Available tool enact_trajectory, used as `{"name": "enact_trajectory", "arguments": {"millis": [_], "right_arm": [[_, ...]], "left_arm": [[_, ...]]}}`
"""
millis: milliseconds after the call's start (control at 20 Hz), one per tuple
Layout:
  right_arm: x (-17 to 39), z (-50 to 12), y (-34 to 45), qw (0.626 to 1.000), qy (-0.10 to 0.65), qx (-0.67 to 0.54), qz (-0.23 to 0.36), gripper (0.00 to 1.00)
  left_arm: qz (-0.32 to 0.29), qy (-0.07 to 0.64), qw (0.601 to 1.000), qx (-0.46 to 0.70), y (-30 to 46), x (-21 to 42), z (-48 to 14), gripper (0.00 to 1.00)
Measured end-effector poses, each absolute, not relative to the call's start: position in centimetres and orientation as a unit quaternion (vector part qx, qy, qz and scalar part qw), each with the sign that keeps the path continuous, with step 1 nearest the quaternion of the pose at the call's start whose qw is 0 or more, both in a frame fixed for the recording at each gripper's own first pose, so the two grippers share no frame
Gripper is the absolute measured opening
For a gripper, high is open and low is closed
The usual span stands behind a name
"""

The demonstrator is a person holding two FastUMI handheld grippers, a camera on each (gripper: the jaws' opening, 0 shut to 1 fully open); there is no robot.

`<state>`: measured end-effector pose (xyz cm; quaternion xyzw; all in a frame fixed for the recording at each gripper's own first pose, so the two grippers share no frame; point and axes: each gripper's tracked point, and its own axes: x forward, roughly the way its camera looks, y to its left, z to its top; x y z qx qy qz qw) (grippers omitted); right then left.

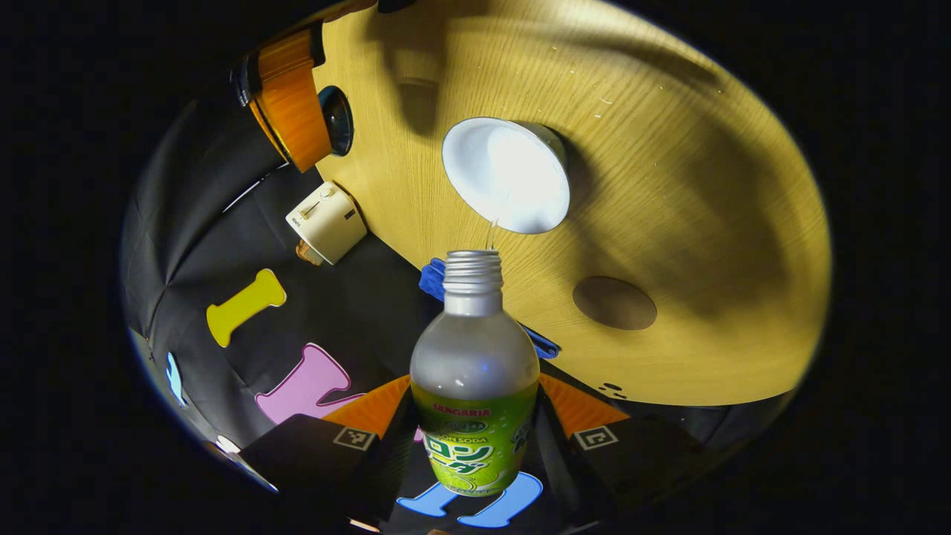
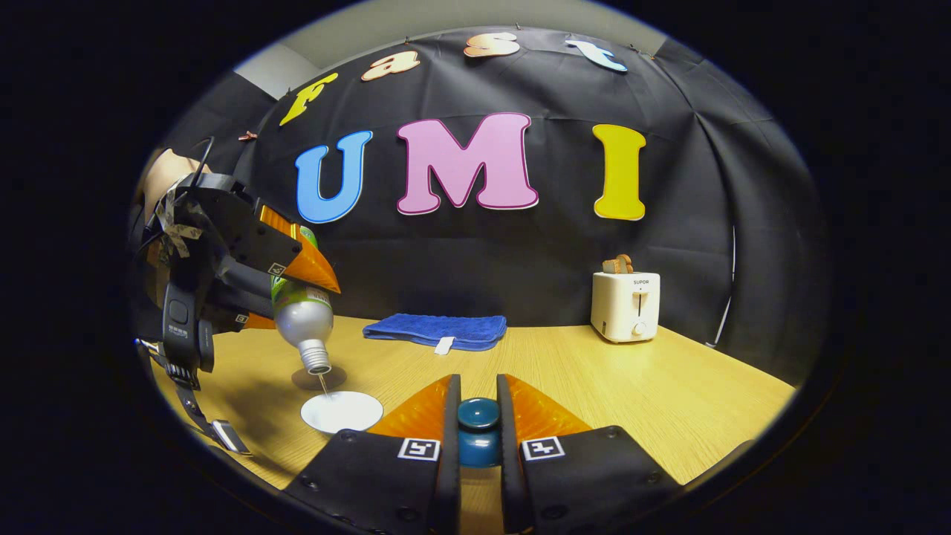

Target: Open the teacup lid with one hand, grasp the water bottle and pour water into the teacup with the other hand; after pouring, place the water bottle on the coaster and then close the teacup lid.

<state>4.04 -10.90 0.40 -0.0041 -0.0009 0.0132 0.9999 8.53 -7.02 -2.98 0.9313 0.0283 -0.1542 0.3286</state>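
Observation:
The green-labelled water bottle (image 1: 475, 416) is tipped mouth-down between the fingers of my left gripper (image 1: 475, 386), which is shut on it. A thin stream of water falls from its mouth into the open white teacup (image 1: 505, 174) on the wooden table. The round brown coaster (image 1: 614, 303) lies bare beside the cup. My right gripper (image 2: 478, 386) is shut on the dark blue teacup lid (image 2: 478, 431), held above the table to the right of the teacup (image 2: 342, 411). From the right gripper view, the left gripper (image 2: 308, 279) tilts the bottle (image 2: 301, 316) over the cup.
A folded blue towel (image 2: 435, 329) lies at the back of the table (image 2: 669, 386). A white toaster (image 2: 625, 305) with bread in it stands at the back right. A person's hand (image 2: 167, 174) holds the left gripper.

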Motion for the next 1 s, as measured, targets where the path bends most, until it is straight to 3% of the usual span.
{"name": "enact_trajectory", "arguments": {"millis": [1000], "right_arm": [[3.9, 0.5, -10.9, 1.0, 0.001, -0.003, 0.014, 0.25]], "left_arm": [[-0.159, 0.008, 0.342, 0.926, -6.8, 7.6, -3.7, 0.82]]}}
